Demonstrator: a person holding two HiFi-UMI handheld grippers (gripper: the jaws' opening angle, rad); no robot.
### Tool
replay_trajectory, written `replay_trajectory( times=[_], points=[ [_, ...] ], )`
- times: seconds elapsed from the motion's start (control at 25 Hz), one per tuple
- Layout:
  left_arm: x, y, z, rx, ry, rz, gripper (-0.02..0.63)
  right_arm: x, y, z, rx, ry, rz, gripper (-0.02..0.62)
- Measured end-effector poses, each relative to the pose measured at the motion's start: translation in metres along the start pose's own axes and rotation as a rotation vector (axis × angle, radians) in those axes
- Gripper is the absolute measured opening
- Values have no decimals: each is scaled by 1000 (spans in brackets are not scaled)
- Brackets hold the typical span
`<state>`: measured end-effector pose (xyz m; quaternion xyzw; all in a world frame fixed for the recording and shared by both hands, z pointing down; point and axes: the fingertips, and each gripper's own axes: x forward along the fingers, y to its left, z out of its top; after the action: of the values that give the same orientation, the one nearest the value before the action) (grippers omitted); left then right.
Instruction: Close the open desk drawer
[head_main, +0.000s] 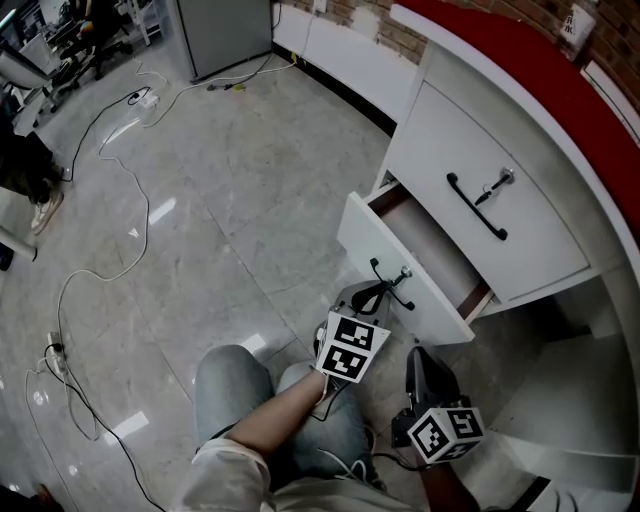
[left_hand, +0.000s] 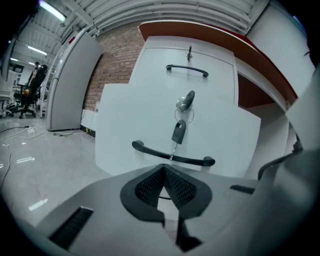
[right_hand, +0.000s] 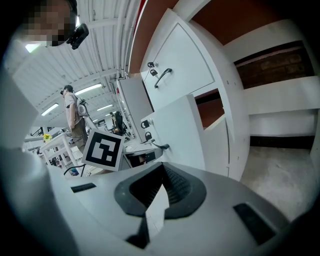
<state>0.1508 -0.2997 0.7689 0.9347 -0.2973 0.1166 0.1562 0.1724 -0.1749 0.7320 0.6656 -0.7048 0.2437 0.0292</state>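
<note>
Holds the left hand-held gripper nose-on to the open drawer, jaws pressed together tip to tip with nothing between them. Straight ahead of that gripper, filling much of its view: the drawer's white front panel, upright, long axis running side to side across the jaws, face turned squarely back at them. Just above and beyond the jaw tips, the black bar handle, lying along that same side-to-side line and dipping a little toward the right; touching the tips or not, cannot tell. Above the handle, a key in the lock with a dark fob hanging down. Higher up and farther back, the shut upper front with its own black handle. In the head view, drawer body standing out of the red-topped white table toward the left hand-held gripper, bare inside showing beyond the panel. Holds the right hand-held gripper beside the left one, apart from the drawer, jaws likewise closed on nothing; ahead and to its left, the drawer front seen slantwise, and the left gripper's marker cube close by.
</note>
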Motion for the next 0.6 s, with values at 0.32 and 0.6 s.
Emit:
replay_trajectory(
  times=[0.32, 0.6],
  points=[
    [4, -1, 0, 2, 3, -6, 8, 5, -4, -5, 0, 16, -1, -2],
    [16, -2, 1, 7, 4, 0, 8, 9, -9, -2, -8, 15, -6, -2]
  ],
)
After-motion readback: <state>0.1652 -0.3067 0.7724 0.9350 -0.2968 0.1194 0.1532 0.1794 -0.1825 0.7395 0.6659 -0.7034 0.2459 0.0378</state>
